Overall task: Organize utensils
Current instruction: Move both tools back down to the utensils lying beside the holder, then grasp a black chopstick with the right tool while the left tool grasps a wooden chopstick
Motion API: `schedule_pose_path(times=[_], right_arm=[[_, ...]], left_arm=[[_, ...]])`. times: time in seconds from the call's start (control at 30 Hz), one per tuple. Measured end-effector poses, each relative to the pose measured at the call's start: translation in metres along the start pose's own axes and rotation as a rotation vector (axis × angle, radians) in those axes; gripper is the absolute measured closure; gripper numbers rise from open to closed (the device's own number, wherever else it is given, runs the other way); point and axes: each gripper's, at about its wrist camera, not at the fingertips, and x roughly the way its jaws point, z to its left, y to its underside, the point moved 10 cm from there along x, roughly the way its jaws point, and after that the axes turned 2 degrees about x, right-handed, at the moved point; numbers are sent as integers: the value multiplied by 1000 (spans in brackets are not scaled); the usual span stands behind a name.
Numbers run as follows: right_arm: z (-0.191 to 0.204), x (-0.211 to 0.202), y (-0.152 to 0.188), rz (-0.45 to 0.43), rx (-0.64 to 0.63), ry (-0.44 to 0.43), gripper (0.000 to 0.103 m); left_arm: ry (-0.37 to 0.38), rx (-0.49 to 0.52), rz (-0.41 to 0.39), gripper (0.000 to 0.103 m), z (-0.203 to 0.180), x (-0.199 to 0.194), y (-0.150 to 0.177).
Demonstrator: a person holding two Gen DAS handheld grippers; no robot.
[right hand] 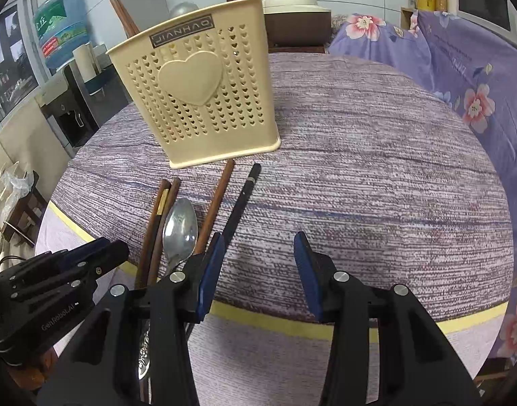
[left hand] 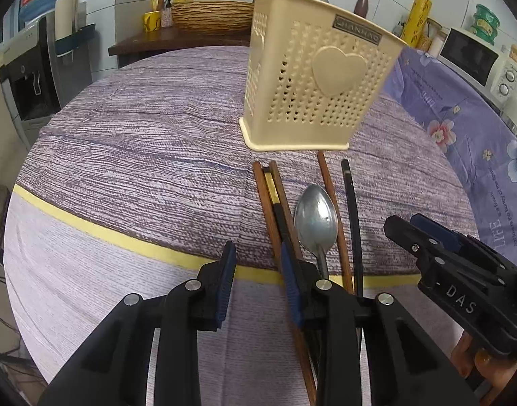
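Note:
A cream perforated utensil holder (left hand: pixel 312 77) with a heart on its front stands on the purple tablecloth; it also shows in the right wrist view (right hand: pixel 197 91). Some utensils stick out of its top. In front of it lie brown chopsticks (left hand: pixel 275 209), a metal spoon (left hand: pixel 315 220), another brown chopstick (left hand: pixel 332 203) and a black chopstick (left hand: pixel 351 209). My left gripper (left hand: pixel 258 270) is open and empty, just left of the chopsticks. My right gripper (right hand: pixel 256 264) is open and empty, right of the black chopstick (right hand: pixel 241 199) and spoon (right hand: pixel 179 230).
A yellow stripe (left hand: pixel 99 233) crosses the tablecloth near the front edge. A floral purple cloth (right hand: pixel 461 77) covers furniture on the right. A wooden side table with a wicker basket (left hand: pixel 207 15) stands behind. A water dispenser (left hand: pixel 31 77) is at the left.

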Motion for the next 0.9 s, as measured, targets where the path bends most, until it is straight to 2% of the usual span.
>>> schedule_pose_path(times=[0.17,0.3,0.5,0.73,0.83,0.9], right_arm=[[1,-2,6,2,-2,-9,59],[3,-1,8,12,-10,-1,59],[0,7,5,52,12,-5,60],[15,26,3,102,27,-13,68],[19,32,2,100,3,24,68],[20,35,0,101,-17,43,73]], left_arm=[[-9,22,24,78,-6,8,11],[-23,35,12,78,-3,8,13],[-45,-36,-2,78,29,-1,10],[-26,-81,-37,78,39,-9,-1],[-20,-85,-28,78,40,-6,0],[-14,-86,-23,78,39,-4,1]])
